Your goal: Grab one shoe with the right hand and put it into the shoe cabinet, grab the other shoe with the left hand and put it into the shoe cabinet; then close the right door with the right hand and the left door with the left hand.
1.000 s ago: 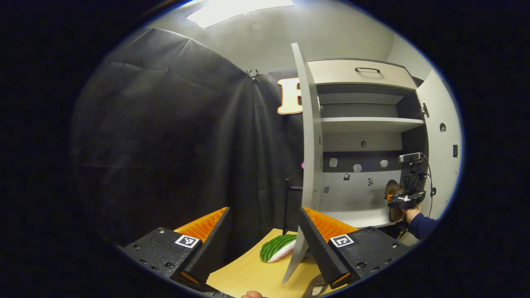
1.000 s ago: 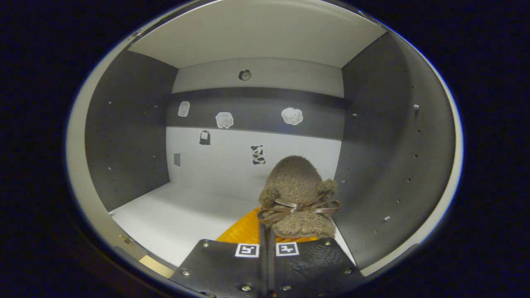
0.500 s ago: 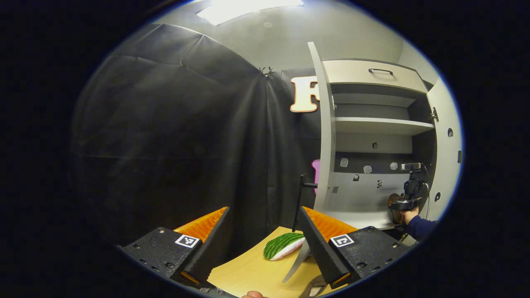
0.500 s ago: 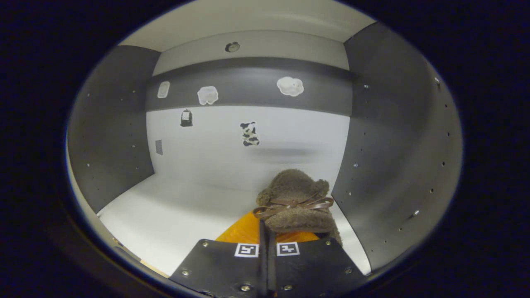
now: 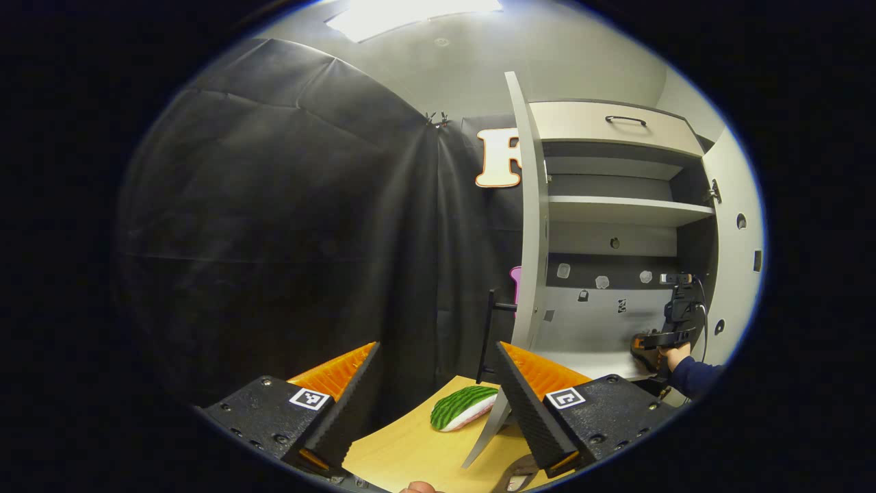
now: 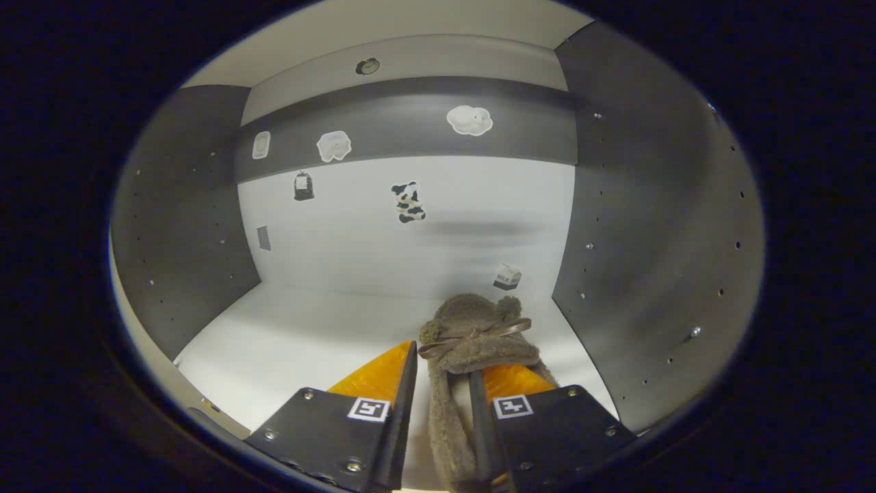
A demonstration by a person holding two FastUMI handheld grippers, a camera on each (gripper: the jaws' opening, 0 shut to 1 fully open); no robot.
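- Brown fuzzy slipper [image 6: 472, 335] with a ribbon bow sits on the white floor of the shoe cabinet [image 6: 308, 342], toe toward the back wall, near the right side wall; its heel strip runs back between the right gripper [image 6: 441, 411] fingers.
- Right fingers are parted with a gap on each side of the heel strip; they look let go of it, though contact on the right-hand finger is hard to rule out.
- Judgement: first shoe is placed or in the act of release; the right hand only has to back out.
- In the left gripper view the right gripper [image 5: 655, 338] and the sleeve behind it are low inside the cabinet, far off beyond the right-hand finger.
- Left gripper [image 5: 438, 383] fingers are spread wide, holding nothing, hovering over the wooden desk [image 5: 410, 452].
- Green-and-white slipper [image 5: 462, 407] lies on the desk just ahead, between the fingers, nearer the right-hand one; it looks like the second shoe and is not yet grabbed.
- Left door [image 5: 530, 226] stands open edge-on right behind that finger; right door [image 5: 736, 246] is open too, at the far right.
- Left to do: take the second shoe with the left hand, put it in, close the right door, then the left.
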